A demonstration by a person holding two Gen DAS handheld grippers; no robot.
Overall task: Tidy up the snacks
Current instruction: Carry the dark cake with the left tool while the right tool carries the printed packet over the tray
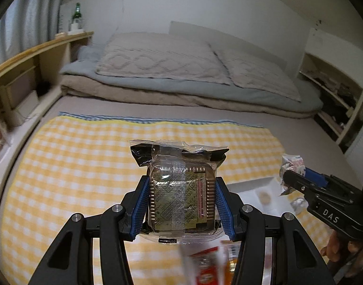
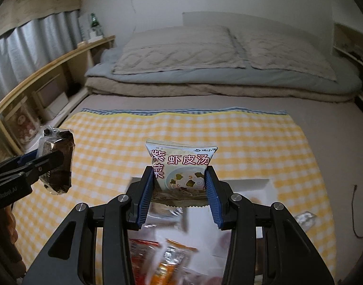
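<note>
A: Clear-wrapped biscuit pack [image 1: 181,190] sits clamped in my left gripper [image 1: 182,204], above the checked cloth [image 1: 74,154].

B: And my right gripper [image 2: 180,194] pinches the soup packet [image 2: 181,166] upright; the white box [image 2: 257,185] lies just below it, nearer that hand.

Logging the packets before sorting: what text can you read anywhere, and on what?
"紫菜虾皮汤": white soup packet in right gripper.
"DAS": right gripper's black body.
"GenRobot.AI": left gripper's black body.
Clear-wrapped brown biscuit pack: sachet print unreadable.
Red and orange packets: blurred.
</note>
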